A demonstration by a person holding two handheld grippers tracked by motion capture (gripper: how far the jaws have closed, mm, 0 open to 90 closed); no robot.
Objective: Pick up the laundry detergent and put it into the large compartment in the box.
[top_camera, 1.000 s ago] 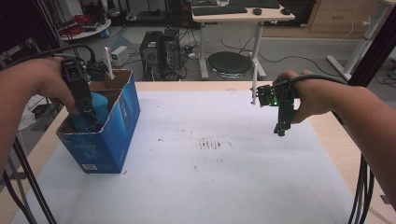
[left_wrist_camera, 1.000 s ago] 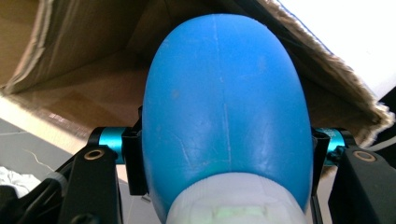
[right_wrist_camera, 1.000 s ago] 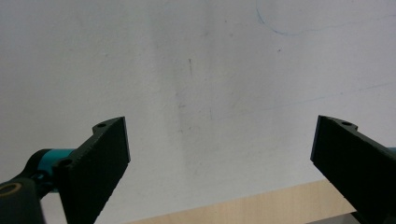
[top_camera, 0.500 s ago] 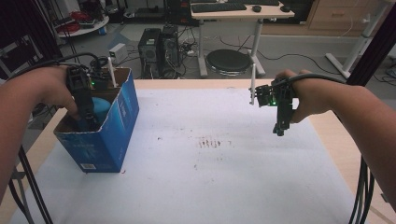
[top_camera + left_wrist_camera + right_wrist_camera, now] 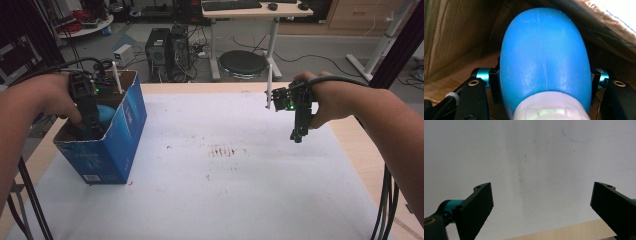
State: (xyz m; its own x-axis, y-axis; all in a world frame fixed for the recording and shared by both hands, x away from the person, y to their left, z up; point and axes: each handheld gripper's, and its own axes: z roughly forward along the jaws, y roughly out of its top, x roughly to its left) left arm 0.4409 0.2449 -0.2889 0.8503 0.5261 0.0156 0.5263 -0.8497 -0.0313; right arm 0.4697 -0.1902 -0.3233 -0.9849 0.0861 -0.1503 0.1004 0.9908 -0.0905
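The left gripper reaches down into the open blue box, which stands at the left edge of the table. In the left gripper view its fingers press on both sides of a blue bottle with a white cap, gripping it firmly inside the box against the brown cardboard walls. From the high view the bottle shows as a blue curve just beside the gripper. The right gripper hangs over the right half of the white sheet, well apart from the box, pointing down. Its fingers stand wide open with nothing between them
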